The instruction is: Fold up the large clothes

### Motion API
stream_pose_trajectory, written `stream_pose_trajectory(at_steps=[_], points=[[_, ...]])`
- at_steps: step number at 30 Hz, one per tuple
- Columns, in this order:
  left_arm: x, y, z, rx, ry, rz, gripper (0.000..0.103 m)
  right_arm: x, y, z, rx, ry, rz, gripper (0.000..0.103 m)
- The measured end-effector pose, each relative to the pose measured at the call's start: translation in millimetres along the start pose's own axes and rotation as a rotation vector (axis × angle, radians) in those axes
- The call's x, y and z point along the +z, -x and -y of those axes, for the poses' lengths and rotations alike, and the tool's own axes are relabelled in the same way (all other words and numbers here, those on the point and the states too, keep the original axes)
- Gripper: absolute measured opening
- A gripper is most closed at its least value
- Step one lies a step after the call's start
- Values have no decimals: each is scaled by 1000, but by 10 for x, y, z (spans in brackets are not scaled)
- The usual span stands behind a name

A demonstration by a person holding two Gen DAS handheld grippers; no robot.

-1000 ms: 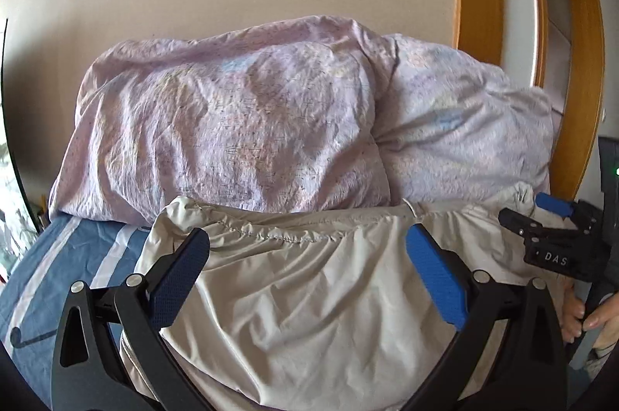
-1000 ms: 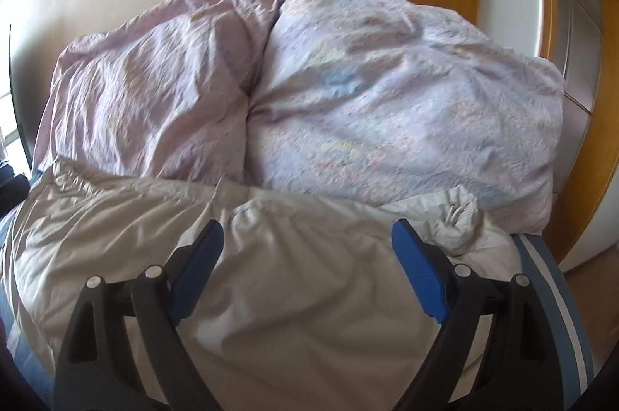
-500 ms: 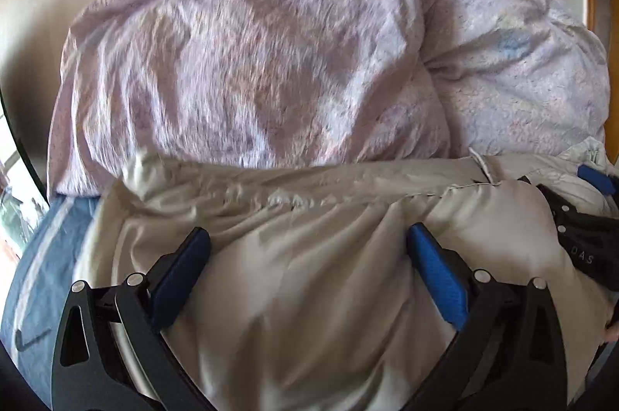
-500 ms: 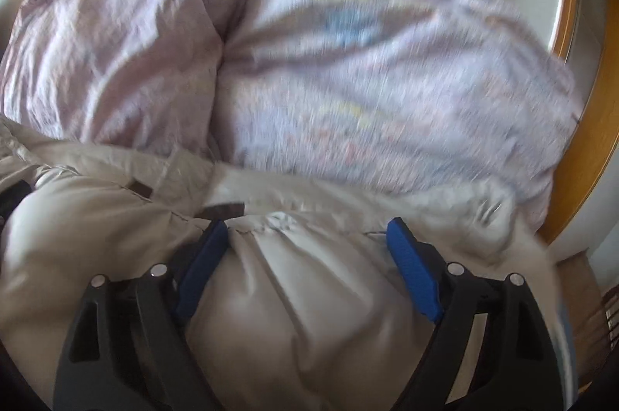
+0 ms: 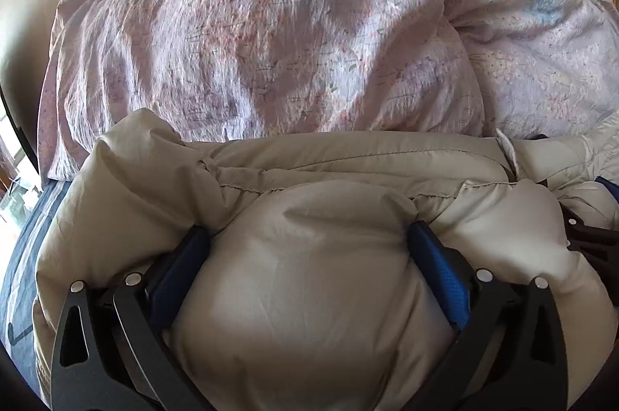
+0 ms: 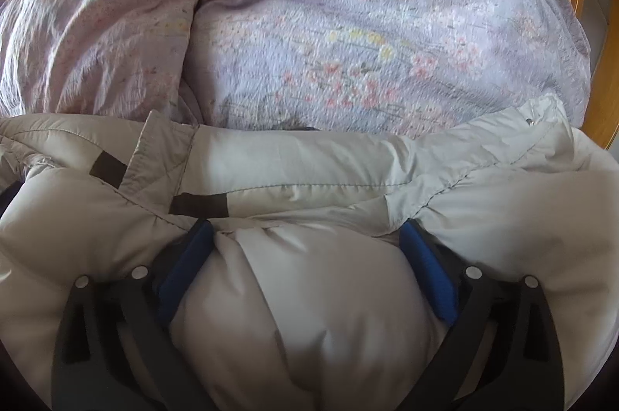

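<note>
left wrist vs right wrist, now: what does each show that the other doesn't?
Left wrist only: the blue striped sheet at the left edge, and part of the right gripper at the right edge.

Right wrist only: dark brown patches on the jacket by an open flap, a wooden frame at right, and the right gripper's blue pads from behind.

Both: the beige puffy jacket bulging between wide-spread fingers, with the floral quilt heaped behind it. The left gripper presses into the jacket, open.

Both wrist cams very close, low, facing the duvet (image 5: 271,35); both share the beige jacket (image 6: 309,163) up front.
</note>
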State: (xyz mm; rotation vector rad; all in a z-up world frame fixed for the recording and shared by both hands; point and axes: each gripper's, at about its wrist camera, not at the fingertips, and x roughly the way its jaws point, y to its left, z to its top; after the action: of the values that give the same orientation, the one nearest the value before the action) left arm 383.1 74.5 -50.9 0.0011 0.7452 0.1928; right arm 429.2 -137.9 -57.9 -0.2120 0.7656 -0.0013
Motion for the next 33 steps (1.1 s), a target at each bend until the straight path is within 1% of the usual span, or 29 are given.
stream_pose_trajectory(at_steps=[3,5,8,9,10,11,13,14,16,19,21,23,24,26,27,31,33], points=[[5,-59,51,35,-13,-14,102,10,-68,20,5,-5,-21,98],[-1,-57,42,30,-10,-16,102,8,-78,33,11,-8,-28,98],[3,47,-24,18,5,-22,102,17,23,127,55,-20,-45,98],[-3,138,-66,12,18,-13,102,39,83,209,76,-35,-38,98],[-1,239,-100,-5,35,7,102,40,219,291,112,-57,-9,98],[1,343,-156,-17,50,31,102,46,399,399,138,-78,48,98],[52,476,-258,-16,64,69,102,80,674,607,120,-97,140,98],[75,536,-289,-9,65,87,102,104,749,701,106,-103,168,98],[133,576,-320,15,55,107,102,158,773,849,47,-104,188,98],[201,521,-333,85,42,124,102,179,691,1025,-25,-113,188,98],[246,410,-389,136,23,124,102,182,569,1034,-37,-121,170,98],[258,278,-427,177,17,99,102,186,388,1115,-45,-143,133,98],[253,205,-462,182,28,80,102,165,287,1129,-51,-151,110,98],[221,62,-560,169,66,40,102,113,73,1135,-66,-151,75,98],[209,10,-617,146,92,24,102,72,-14,1150,-60,-159,58,98],[157,-176,-831,39,211,-41,102,-1,-167,1267,-11,-213,35,99],[117,-241,-934,-11,269,-56,102,-17,-282,1325,20,-236,0,101]])
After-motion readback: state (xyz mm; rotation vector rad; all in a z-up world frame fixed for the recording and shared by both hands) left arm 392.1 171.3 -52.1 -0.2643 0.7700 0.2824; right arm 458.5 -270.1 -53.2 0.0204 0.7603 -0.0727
